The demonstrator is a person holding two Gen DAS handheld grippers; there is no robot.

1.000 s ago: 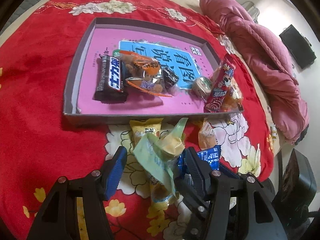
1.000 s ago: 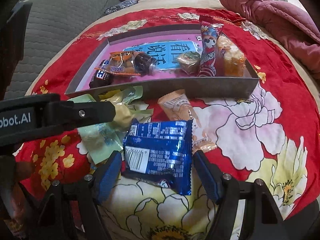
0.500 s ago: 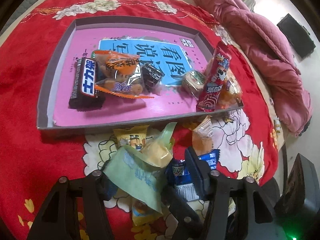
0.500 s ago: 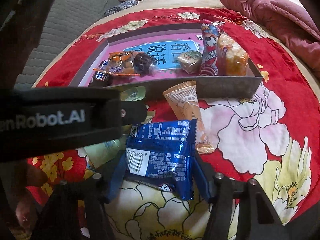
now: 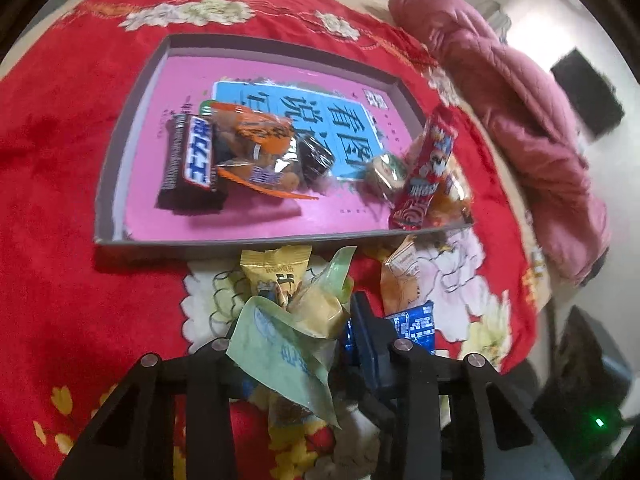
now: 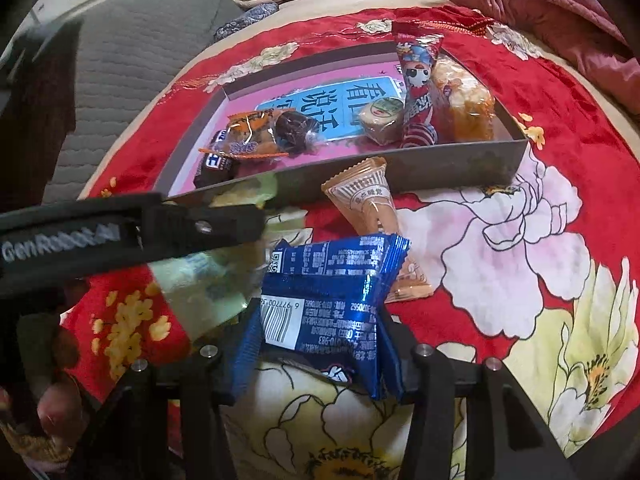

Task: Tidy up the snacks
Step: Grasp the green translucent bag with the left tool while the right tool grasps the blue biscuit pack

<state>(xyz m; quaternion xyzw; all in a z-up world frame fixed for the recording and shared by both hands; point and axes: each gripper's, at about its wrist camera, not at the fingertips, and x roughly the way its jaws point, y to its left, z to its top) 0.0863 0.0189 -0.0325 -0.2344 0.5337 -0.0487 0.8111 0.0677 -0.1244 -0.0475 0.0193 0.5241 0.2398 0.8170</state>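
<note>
Bed: red floral cover [image 5: 60, 240]; tray [image 5: 108, 184] partly cut off.
Left gripper [image 5: 296, 332]: closing on green wrapper [image 5: 280, 352]; left finger hidden.
Right gripper [image 6: 320, 332]: closing on blue packet [image 6: 324, 296].

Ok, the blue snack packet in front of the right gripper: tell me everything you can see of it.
The blue packet is shiny foil with crimped ends, its back up: white barcode panel, QR code and small white print. It sits crumpled between the right gripper fingers, whose jaws are closing and pinching its sides. It lies on the red floral cloth, in front of the grey tray, its far end overlapping an orange wafer packet.
</note>
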